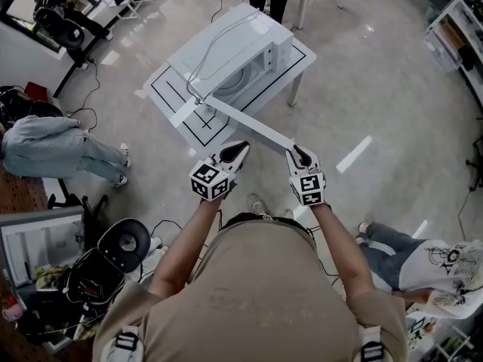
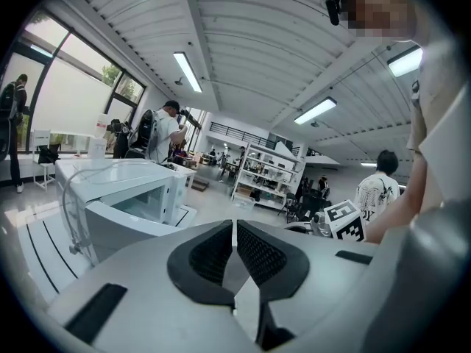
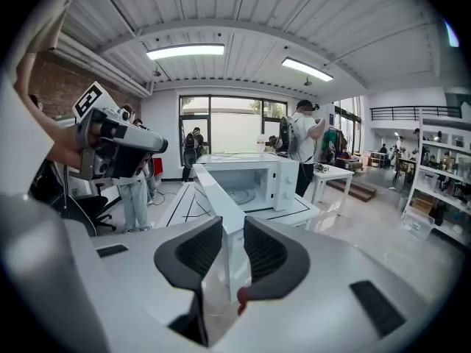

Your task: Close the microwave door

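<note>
A white microwave stands on a white table marked with black lines. Its door is swung wide open, reaching towards me. My right gripper is at the door's free end. In the right gripper view the door's edge runs between the pads, and the gripper is shut on it, with the oven cavity beyond. My left gripper hovers just left of that end, beside the door. Its jaws are shut with nothing between them.
A white cable lies over the microwave's top. One person sits on the floor at left and another at lower right. A black chair is near my left side. Shelves line the right wall.
</note>
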The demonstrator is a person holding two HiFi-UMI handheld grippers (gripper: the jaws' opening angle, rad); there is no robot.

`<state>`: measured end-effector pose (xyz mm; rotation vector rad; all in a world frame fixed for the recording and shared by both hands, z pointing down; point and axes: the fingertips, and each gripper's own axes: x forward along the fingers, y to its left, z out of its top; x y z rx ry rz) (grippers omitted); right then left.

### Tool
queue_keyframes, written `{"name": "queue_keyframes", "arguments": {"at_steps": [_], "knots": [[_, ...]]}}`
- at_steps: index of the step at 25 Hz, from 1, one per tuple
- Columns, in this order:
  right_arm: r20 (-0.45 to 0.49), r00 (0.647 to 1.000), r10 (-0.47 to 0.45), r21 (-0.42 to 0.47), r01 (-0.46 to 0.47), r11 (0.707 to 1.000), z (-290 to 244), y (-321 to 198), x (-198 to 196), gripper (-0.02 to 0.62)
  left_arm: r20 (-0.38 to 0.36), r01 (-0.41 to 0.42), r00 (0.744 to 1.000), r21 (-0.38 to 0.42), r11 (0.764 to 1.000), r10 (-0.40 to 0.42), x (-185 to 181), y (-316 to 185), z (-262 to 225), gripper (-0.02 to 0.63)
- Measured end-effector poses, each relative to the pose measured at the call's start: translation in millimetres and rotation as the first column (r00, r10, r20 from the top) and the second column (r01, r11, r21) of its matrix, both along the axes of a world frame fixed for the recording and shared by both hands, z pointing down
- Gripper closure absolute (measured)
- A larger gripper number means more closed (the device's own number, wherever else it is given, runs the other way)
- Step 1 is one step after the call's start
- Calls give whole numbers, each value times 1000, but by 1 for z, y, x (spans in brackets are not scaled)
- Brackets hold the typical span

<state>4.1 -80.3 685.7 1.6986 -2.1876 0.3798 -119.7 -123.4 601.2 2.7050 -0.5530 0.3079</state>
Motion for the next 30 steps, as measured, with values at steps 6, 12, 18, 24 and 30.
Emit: {"name": "queue_keyframes", "arguments": {"at_steps": [6, 12, 18, 24, 30], "knots": [[-22, 998, 62, 9, -61, 998, 7, -13, 17, 511, -22, -19, 1000, 18, 1000, 19, -8, -7, -2, 598], [41, 994, 98, 27, -99, 995, 9, -36, 34, 509, -55, -7, 998, 32, 999, 9, -20, -11, -2, 598], [61, 993, 105, 37, -108, 993, 8, -48, 47, 499, -82, 54, 995, 18, 998, -52, -24, -17, -8, 598], [21, 997, 68, 37, -69, 997, 7, -76, 65, 499, -86, 119, 990, 41, 992, -115, -14, -39, -17, 598], [7, 999, -32, 36, 31, 999, -3, -112, 84, 499, -73, 222, 973, 14, 975, -221, -2, -62, -22, 598]]}}
